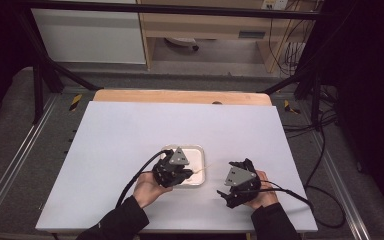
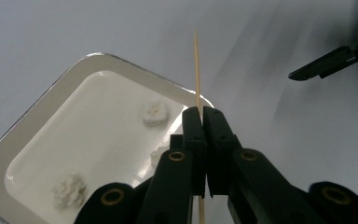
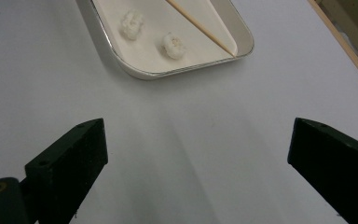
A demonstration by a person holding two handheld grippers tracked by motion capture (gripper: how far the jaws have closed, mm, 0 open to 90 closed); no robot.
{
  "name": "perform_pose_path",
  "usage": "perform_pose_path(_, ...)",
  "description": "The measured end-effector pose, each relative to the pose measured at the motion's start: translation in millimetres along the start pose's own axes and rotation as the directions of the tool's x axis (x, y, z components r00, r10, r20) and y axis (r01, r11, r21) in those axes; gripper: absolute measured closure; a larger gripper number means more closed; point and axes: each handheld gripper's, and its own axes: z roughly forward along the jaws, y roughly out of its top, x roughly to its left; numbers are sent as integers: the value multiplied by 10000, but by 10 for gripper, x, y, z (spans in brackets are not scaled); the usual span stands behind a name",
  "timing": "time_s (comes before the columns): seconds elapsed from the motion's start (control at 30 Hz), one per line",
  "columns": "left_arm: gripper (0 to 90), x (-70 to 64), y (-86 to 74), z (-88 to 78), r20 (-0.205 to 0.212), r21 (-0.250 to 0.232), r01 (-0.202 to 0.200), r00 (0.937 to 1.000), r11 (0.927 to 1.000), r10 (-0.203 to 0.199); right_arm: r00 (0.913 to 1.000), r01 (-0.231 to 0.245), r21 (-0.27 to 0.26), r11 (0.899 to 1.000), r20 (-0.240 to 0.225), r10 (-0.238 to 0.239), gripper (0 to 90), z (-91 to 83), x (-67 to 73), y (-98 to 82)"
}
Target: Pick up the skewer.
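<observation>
A thin wooden skewer (image 2: 196,70) is pinched between the jaws of my left gripper (image 2: 203,114), its point reaching forward past the corner of a white tray (image 2: 37,112). In the tray lie small white crumbly lumps (image 2: 154,113), one near the jaws and another (image 2: 69,191) at the near end. From above, my left gripper (image 1: 187,173) hovers over the tray's (image 1: 198,148) near edge, with the skewer (image 1: 203,168) sticking out to the right. My right gripper (image 3: 198,140) stands open over bare table, the tray (image 3: 135,70), two lumps (image 3: 173,45) and the skewer (image 3: 200,28) ahead of it.
A white board (image 1: 130,130) covers the table, with a wooden strip (image 1: 180,96) along its far edge. Black cables (image 1: 135,177) trail from both grippers toward the near edge. One jaw of the right gripper (image 2: 326,63) shows far off in the left gripper view.
</observation>
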Motion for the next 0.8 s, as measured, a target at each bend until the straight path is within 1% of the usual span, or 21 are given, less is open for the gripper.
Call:
perform_pose_path(0.1, 883, -42, 70, 36, 87, 74, -180, 9998, 9998, 180, 9996, 292, 71, 9995, 36, -292, 72, 3, 14, 12)
perform_pose_path(0.17, 883, -71, 109, 60, 63, 143, -351, 9994, 9993, 351, 9985, 535, 181, 9984, 84, -536, 83, -7, 17, 15)
perform_pose_path(0.23, 883, -80, 139, 96, 276, 171, -357, 9990, 9992, 352, 9979, 627, 103, 9980, 133, -628, 98, -21, 20, 12)
perform_pose_path(0.27, 883, -86, 161, 120, 301, 274, -402, 9988, 9988, 394, 9977, 666, 31, 9978, 86, -667, 106, -31, 16, 14)
perform_pose_path(0.3, 883, -95, 178, 140, 348, 337, -442, 9985, 9985, 430, 9972, 745, 89, 9972, 75, -746, 105, -45, 14, 23)
perform_pose_path(0.33, 883, -111, 193, 154, 336, 418, -538, 9981, 9977, 524, 9957, 903, 212, 9957, 172, -907, 106, -65, 10, 33)
perform_pose_path(0.37, 883, -130, 199, 157, 235, 417, -638, 9977, 9971, 629, 9947, 994, 240, 9948, 240, -1000, 114, -88, 12, 38)
perform_pose_path(0.43, 883, -142, 207, 174, 558, 311, -526, 9971, 9981, 508, 9937, 1094, 5, 9940, 258, -1094, 143, -133, 26, 32)
perform_pose_path(0.5, 883, -169, 228, 214, 483, 462, -636, 9969, 9969, 614, 9903, 1369, -133, 9905, 247, -1365, 174, -160, 37, 37)
perform_pose_path(0.6, 883, -222, 246, 265, 601, 428, -683, 9960, 9967, 656, 9831, 1800, -218, 9834, 383, -1791, 229, -183, 60, 48)
perform_pose_path(0.63, 883, -235, 259, 281, 612, 549, -805, 9951, 9952, 771, 9817, 1874, -327, 9817, 407, -1860, 247, -184, 70, 45)
perform_pose_path(0.67, 883, -251, 269, 297, 551, 602, -877, 9949, 9943, 844, 9783, 2038, -331, 9784, 438, -2023, 263, -175, 70, 45)
perform_pose_path(0.7, 883, -260, 276, 308, 576, 582, -895, 9946, 9943, 861, 9749, 2187, -241, 9755, 484, -2174, 287, -167, 76, 42)
perform_pose_path(0.73, 883, -268, 284, 315, 636, 614, -909, 9942, 9940, 870, 9698, 2396, -169, 9707, 507, -2385, 309, -154, 82, 34)
perform_pose_path(0.8, 883, -289, 305, 329, 635, 669, -989, 9935, 9928, 947, 9563, 2868, 142, 9579, 548, -2871, 355, -136, 100, 20)
